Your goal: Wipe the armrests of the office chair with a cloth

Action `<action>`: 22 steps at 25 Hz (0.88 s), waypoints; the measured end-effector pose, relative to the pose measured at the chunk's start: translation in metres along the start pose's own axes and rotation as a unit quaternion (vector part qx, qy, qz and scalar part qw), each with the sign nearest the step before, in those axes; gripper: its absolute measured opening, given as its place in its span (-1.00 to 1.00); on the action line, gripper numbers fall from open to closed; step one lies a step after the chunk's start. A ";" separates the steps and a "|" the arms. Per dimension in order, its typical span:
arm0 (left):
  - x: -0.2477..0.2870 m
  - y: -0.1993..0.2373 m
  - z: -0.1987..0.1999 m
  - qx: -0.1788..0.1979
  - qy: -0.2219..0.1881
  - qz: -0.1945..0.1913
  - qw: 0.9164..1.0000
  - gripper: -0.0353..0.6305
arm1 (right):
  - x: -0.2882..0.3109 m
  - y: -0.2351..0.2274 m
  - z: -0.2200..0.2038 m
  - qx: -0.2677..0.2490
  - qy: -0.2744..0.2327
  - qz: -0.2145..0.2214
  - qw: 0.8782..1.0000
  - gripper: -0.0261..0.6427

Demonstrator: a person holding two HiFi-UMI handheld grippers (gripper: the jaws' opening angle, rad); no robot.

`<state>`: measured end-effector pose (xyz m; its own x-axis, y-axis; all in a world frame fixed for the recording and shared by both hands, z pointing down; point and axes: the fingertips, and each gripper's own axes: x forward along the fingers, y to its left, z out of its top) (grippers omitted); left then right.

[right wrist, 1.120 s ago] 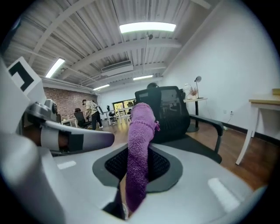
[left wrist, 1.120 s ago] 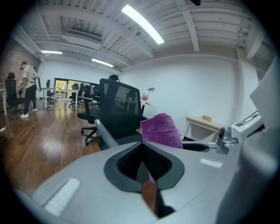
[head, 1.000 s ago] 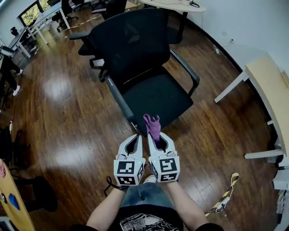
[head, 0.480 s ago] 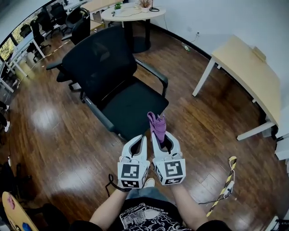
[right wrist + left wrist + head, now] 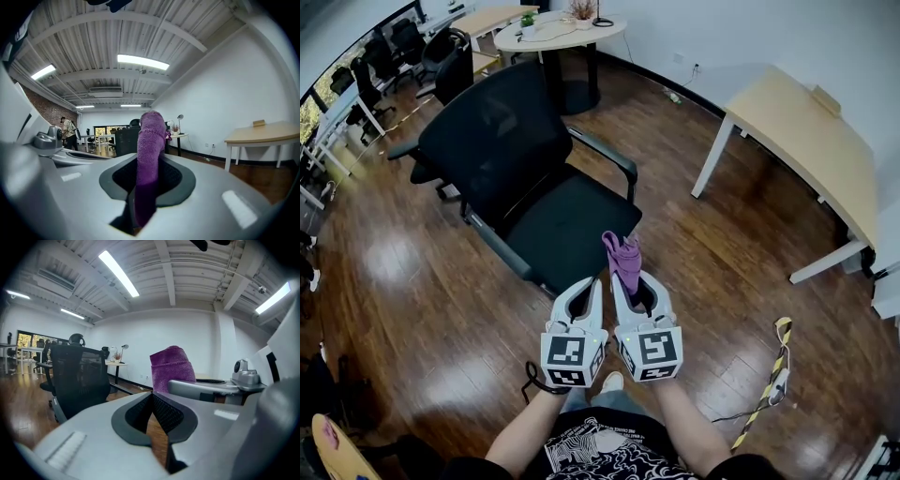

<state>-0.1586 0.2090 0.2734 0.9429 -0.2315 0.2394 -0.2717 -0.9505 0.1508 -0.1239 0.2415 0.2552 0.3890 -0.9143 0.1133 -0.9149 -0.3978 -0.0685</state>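
A black office chair (image 5: 525, 169) stands on the wood floor ahead of me, its seat facing me, with one armrest (image 5: 605, 155) on the right and another armrest (image 5: 499, 248) on the left. My right gripper (image 5: 622, 272) is shut on a folded purple cloth (image 5: 624, 260) that sticks up past the fingertips, just short of the seat's front edge. The cloth (image 5: 150, 154) fills the jaws in the right gripper view. Beside it, my left gripper (image 5: 592, 284) is shut with nothing in it; its pads (image 5: 157, 411) meet, and the chair back (image 5: 77, 378) shows at the left.
A pale wooden desk (image 5: 806, 141) stands at the right near the white wall. A round table (image 5: 558, 33) with plants is behind the chair. More chairs and desks line the far left. A yellow-black striped strap (image 5: 769, 384) lies on the floor at my right.
The view has shifted: the chair now sits further left and higher in the head view, and the desk at the right is closer. Both grippers keep their pose, cloth still held.
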 end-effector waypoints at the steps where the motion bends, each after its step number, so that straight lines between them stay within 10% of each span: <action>1: 0.003 -0.001 0.001 0.001 0.001 0.000 1.000 -0.88 | 0.001 -0.003 0.000 0.001 0.000 0.000 1.000 -0.70; 22: 0.151 -0.015 0.030 -0.011 0.004 -0.019 1.000 -0.88 | 0.064 -0.124 0.005 -0.015 0.026 -0.017 0.999 -0.70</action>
<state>-0.0064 0.1823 0.2785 0.9512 -0.1938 0.2402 -0.2401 -0.9536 0.1815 0.0149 0.2323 0.2659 0.4142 -0.8948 0.1666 -0.9045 -0.4251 -0.0349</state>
